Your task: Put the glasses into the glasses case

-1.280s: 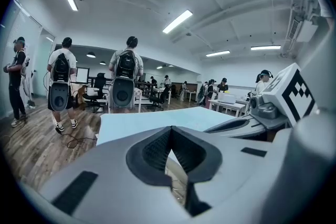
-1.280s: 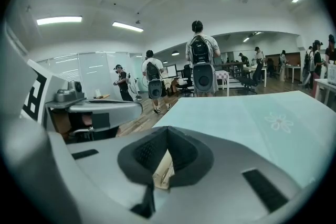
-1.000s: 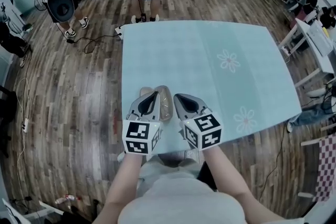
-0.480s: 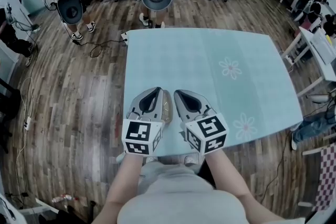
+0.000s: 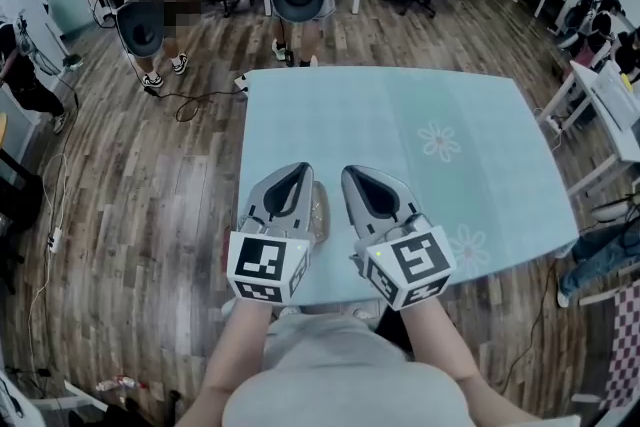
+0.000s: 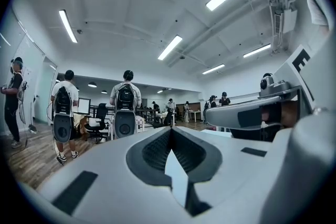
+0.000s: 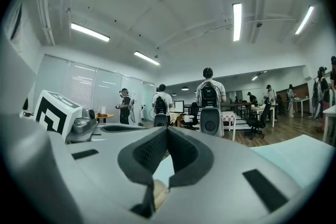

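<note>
Lifted higher above the beige oblong glasses case (image 5: 318, 208), left tongs (image 5: 299, 169) and right tongs (image 5: 349, 172) shut, empty. Suggests stowing finished, withdrawal under way.

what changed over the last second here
Both the left gripper and right gripper rose toward the head camera, side by side, jaws shut and empty. Nothing was gripped or released. The tan glasses case stayed on the table, between them near its front edge.
</note>
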`<state>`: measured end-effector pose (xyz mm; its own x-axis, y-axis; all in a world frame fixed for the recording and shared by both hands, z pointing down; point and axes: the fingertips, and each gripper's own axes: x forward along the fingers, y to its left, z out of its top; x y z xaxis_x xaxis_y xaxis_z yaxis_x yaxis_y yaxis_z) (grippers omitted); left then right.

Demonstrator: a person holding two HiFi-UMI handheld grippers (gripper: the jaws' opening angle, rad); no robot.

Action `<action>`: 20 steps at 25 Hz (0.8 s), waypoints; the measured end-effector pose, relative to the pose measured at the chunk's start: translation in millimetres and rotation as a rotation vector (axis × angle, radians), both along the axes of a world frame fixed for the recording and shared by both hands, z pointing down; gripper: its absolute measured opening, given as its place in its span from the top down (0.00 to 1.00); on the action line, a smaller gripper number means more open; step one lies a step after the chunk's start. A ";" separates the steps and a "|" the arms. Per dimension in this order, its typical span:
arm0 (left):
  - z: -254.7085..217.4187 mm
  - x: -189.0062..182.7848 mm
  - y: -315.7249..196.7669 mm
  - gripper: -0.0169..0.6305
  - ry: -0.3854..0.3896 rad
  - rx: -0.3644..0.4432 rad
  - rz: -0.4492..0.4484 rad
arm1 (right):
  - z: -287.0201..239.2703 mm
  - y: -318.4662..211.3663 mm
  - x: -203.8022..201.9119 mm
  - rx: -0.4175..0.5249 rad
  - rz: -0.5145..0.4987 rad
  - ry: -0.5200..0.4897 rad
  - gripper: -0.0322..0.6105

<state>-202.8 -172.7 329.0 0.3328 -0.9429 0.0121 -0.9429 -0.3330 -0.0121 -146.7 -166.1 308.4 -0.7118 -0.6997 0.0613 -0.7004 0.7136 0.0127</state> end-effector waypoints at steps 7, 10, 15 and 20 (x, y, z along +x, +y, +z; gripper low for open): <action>-17.2 4.7 5.9 0.96 -0.013 0.048 -0.003 | -8.2 6.2 2.5 0.024 -0.012 -0.011 0.94; -17.5 6.5 8.4 0.96 -0.019 0.057 0.004 | -11.3 9.2 2.6 0.045 -0.015 -0.021 0.94; -21.4 9.0 11.3 0.96 -0.022 0.074 0.009 | -16.6 12.0 5.4 0.065 -0.023 -0.061 0.94; -22.1 14.9 10.2 0.96 -0.029 0.083 0.020 | -19.7 10.3 11.8 0.087 -0.013 -0.084 0.94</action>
<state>-187.8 -162.5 306.9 0.3520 -0.9343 -0.0559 -0.9350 -0.3482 -0.0676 -134.9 -155.8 288.7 -0.7207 -0.6907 -0.0592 -0.6925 0.7212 0.0165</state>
